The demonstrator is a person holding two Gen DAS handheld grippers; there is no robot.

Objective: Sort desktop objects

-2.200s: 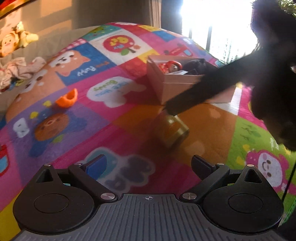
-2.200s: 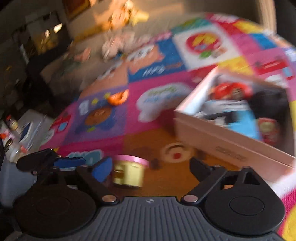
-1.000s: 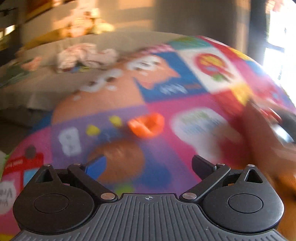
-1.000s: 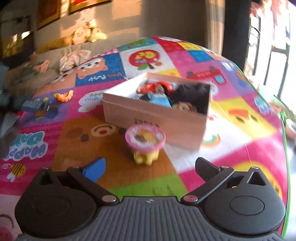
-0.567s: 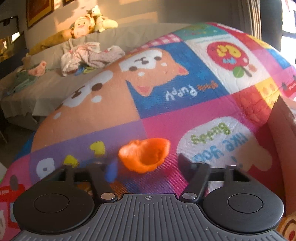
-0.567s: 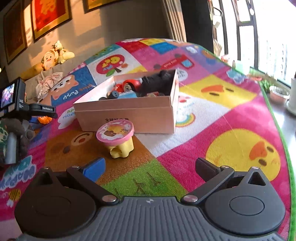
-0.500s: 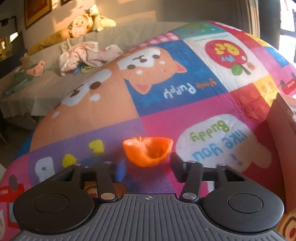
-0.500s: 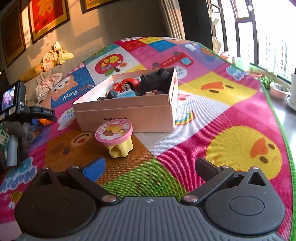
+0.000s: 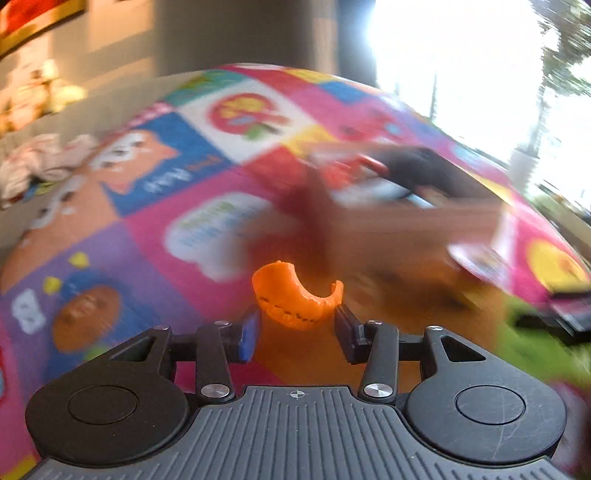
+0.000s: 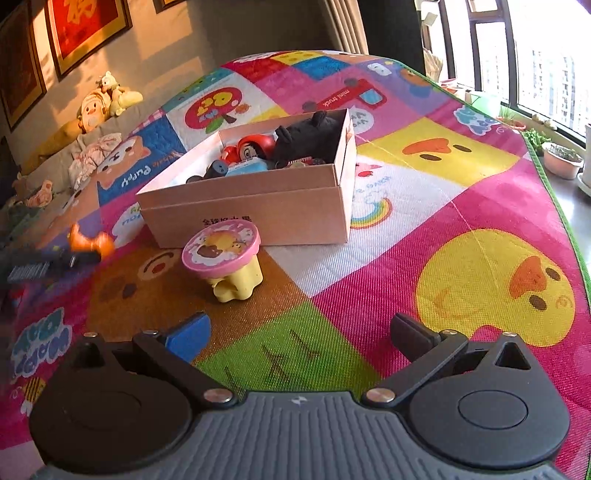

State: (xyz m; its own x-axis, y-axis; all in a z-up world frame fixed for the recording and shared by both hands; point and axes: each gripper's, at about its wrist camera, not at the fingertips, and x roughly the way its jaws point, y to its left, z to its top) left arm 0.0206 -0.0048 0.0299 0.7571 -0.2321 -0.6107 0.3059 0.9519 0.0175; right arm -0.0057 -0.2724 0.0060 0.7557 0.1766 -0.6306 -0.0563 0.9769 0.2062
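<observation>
Home living room, used as play space. Cartoon play mat [image 10: 461, 206] across the floor, puppy, duck and truck panels. Sofa [image 10: 55, 158] past the mat's far left corner with plush toys [image 10: 107, 101] and crumpled clothes [image 10: 92, 155] on it. Framed red pictures [image 10: 88, 26] on the wall. Big windows [image 10: 546, 55] along the right edge, potted plants [image 10: 561, 158] on the sill, tower blocks outside.

Under my jaws: patchwork cartoon play mat [image 10: 424, 236] in pink, yellow, blue, brown and green panels. Lying directly on it: open cardboard box [image 10: 251, 210] of toys; just before the box, yellow toy stool [image 10: 227, 258] with pink top.
</observation>
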